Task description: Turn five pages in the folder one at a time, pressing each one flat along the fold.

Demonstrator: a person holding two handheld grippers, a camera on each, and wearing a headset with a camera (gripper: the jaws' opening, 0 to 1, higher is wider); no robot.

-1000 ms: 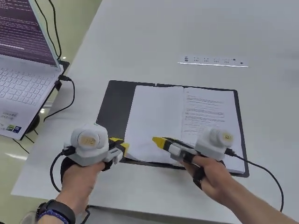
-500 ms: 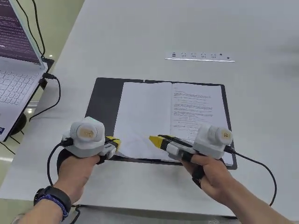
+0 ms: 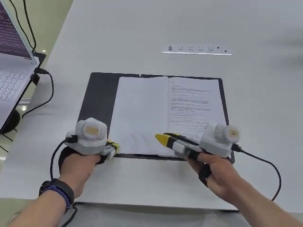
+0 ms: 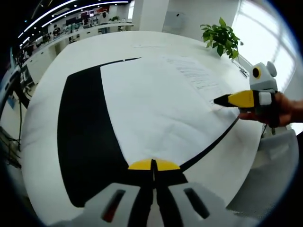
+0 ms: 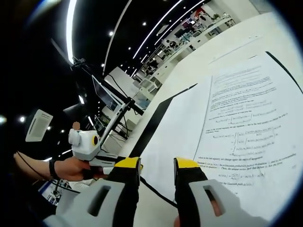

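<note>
A black folder lies open on the white table, with a blank white page on the left and a printed page on the right. My left gripper is shut, its yellow tips at the folder's near edge by the blank page's lower left corner. My right gripper stands open just above the bottom of the pages near the fold, with nothing between its jaws. The right gripper also shows at the right of the left gripper view. Both pages lie flat.
A laptop sits at the table's left edge, with a black cable running beside the folder. A white power strip lies behind the folder. The table's near edge is just below my hands.
The head camera has panned, shifting the scene. My right gripper has slid right along the folder's bottom edge toward the fold. The left gripper has stayed put.
</note>
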